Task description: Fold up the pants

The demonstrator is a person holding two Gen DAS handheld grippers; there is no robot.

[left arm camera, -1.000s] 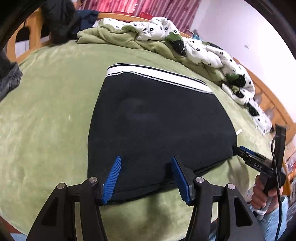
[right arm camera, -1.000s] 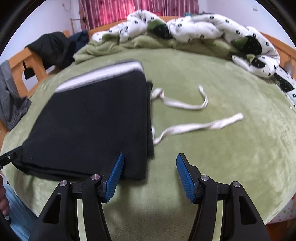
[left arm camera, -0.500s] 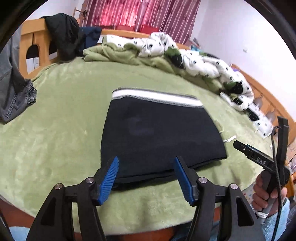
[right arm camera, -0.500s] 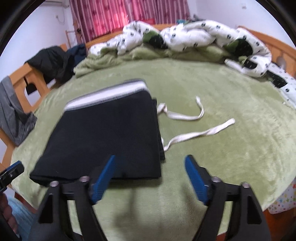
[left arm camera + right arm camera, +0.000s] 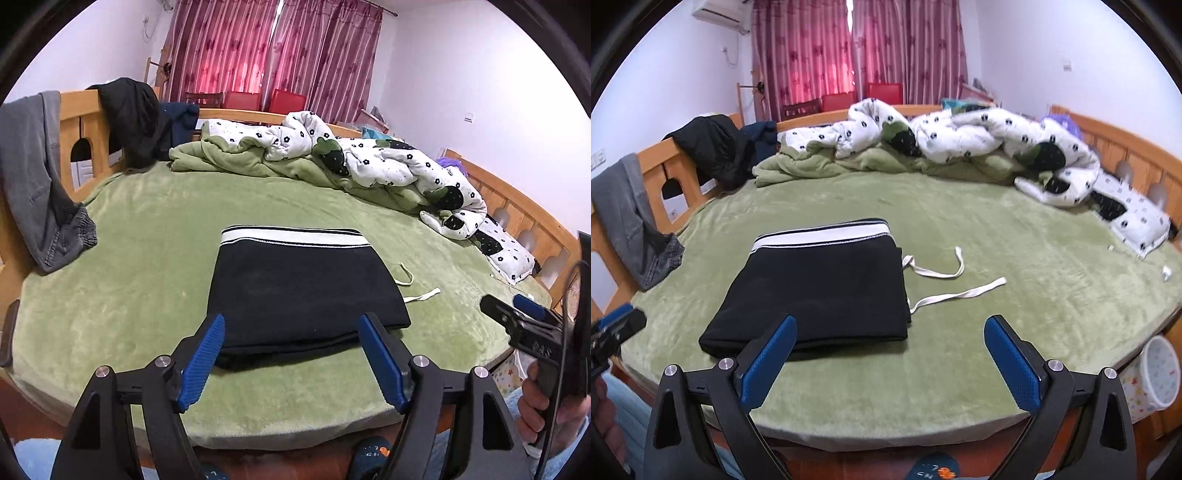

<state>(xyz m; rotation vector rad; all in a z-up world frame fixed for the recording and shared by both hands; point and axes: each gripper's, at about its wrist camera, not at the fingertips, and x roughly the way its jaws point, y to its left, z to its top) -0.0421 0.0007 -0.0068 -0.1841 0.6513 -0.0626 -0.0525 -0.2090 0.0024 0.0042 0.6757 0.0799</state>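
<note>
Both grippers have pulled back from the pants (image 5: pixel 303 295), folded flat on the bed (image 5: pixel 147 258). Left gripper (image 5: pixel 291 354) and right gripper (image 5: pixel 890 363) jaws stand apart, empty. Folding looks finished; only the drawstring (image 5: pixel 956 293) wants tucking.

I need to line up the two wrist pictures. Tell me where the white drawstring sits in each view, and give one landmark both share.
Left wrist: the white drawstring lies right of centre on the green blanket, trailing from the right edge of the folded black pants.
Right wrist: the drawstring lies at centre, again right of the pants.
Shared landmark: the pants' white waistband, on their far edge.
</note>
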